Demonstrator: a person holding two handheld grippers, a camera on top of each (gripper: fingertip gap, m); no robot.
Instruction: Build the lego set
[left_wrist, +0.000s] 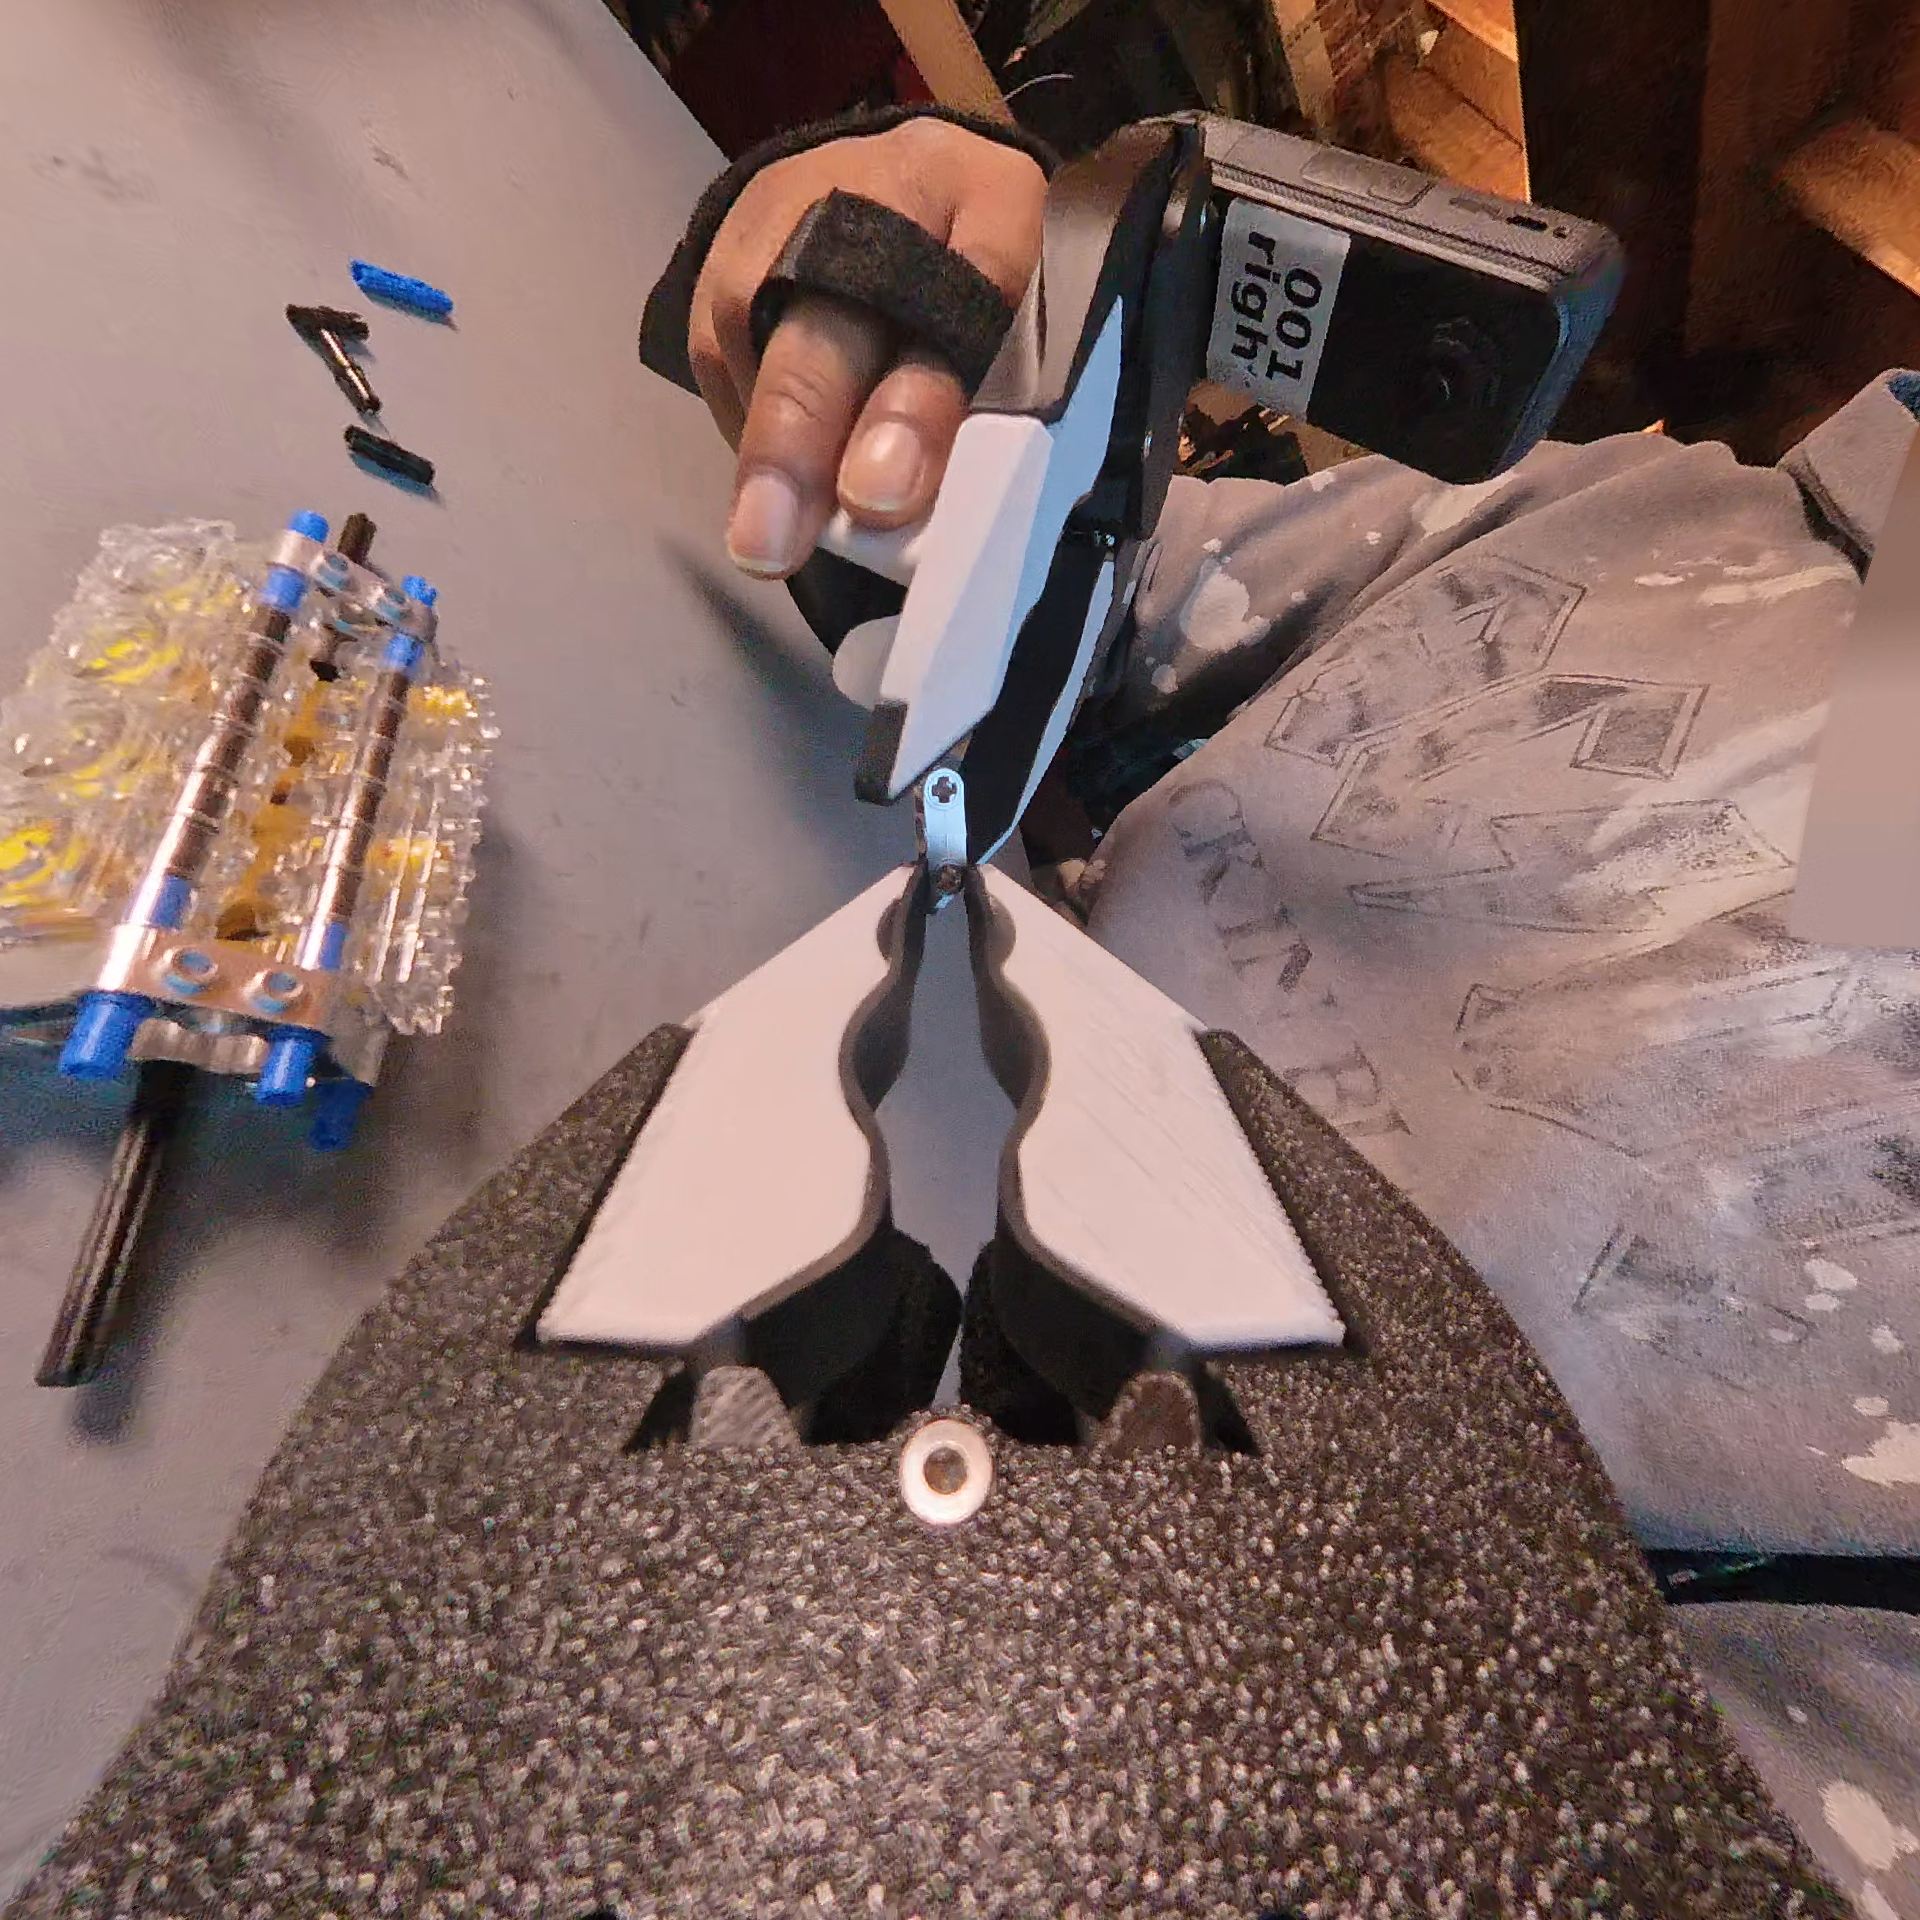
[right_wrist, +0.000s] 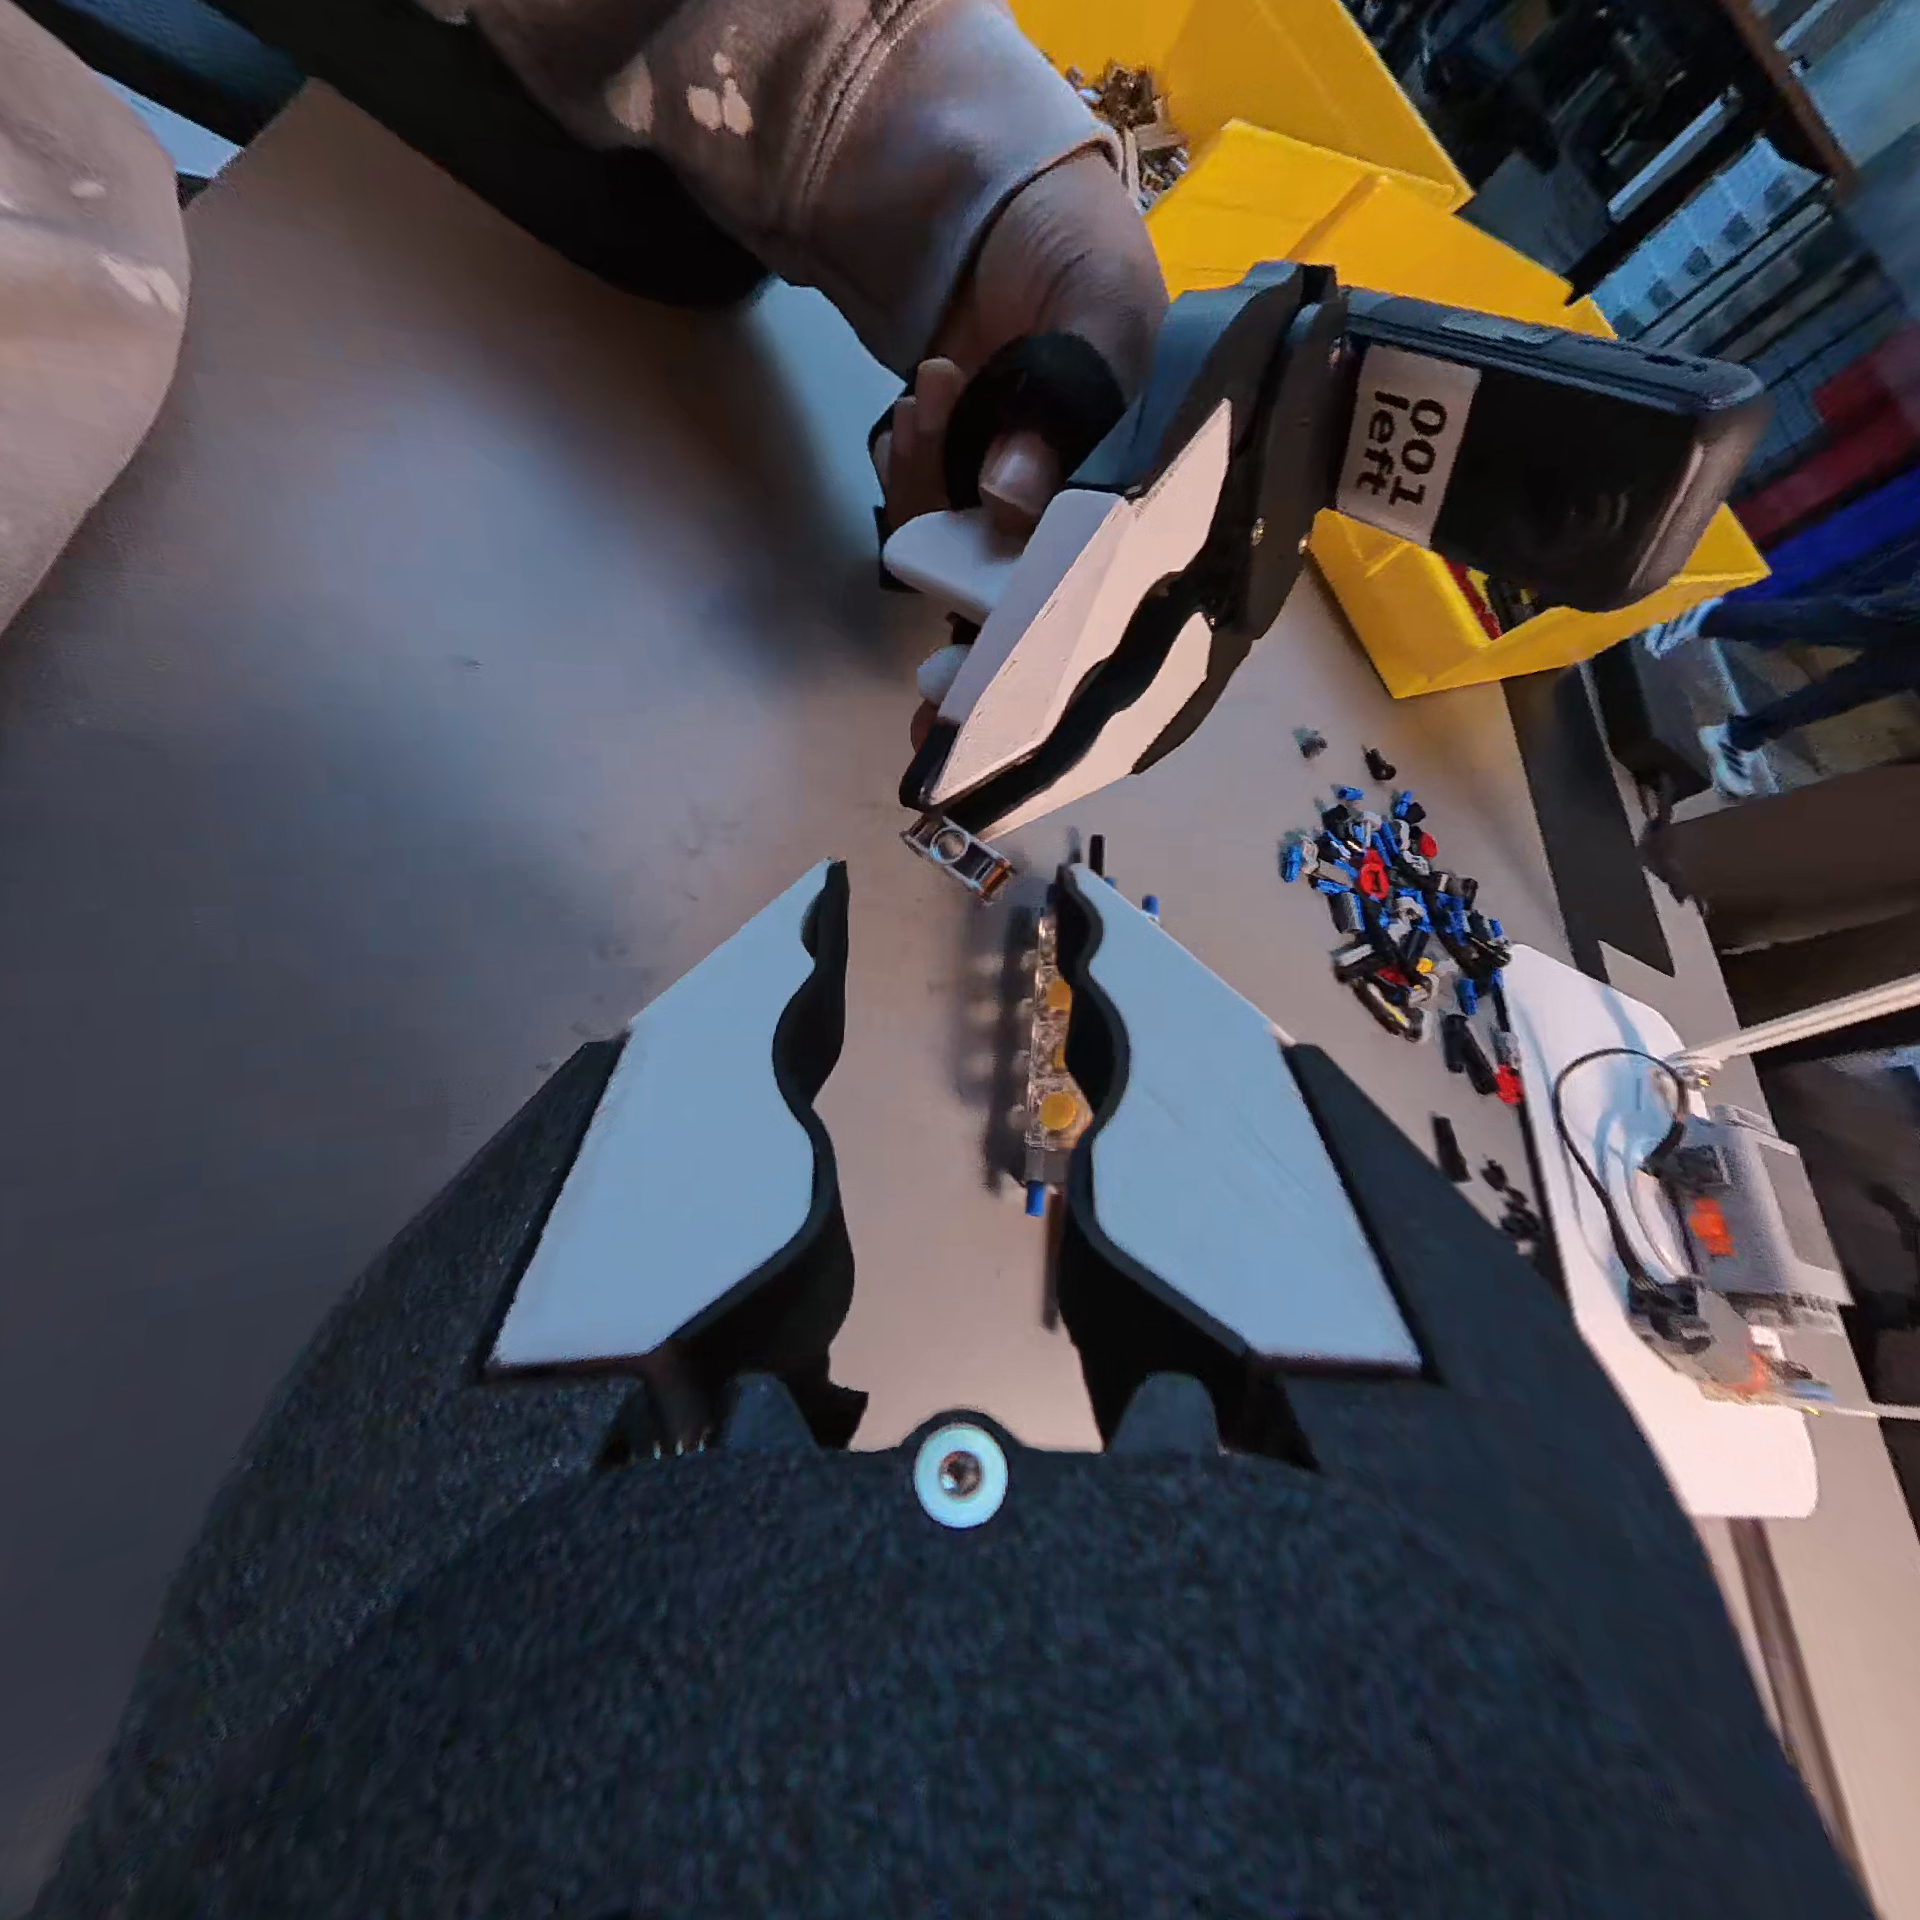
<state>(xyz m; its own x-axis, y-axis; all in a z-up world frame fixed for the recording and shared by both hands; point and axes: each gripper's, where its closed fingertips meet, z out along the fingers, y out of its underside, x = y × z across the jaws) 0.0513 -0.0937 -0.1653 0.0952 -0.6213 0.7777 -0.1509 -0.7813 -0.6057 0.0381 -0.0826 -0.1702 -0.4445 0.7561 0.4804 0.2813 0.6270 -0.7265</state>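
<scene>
The left gripper (left_wrist: 943, 883) has its jaws pinched on a small grey link piece (left_wrist: 945, 821), while the right gripper (right_wrist: 951, 883) hangs with jaws parted above the counter (right_wrist: 416, 727).

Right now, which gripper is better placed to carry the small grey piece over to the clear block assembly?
Probably the left gripper: its fingers are shut on the small grey piece, and the clear block assembly lies to its left. The right gripper is open, its tips only flanking the piece.

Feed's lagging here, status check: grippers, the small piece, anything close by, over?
Left gripper shut on small grey connector. Right gripper open, tips right at it. Clear gear assembly on table below.
</scene>
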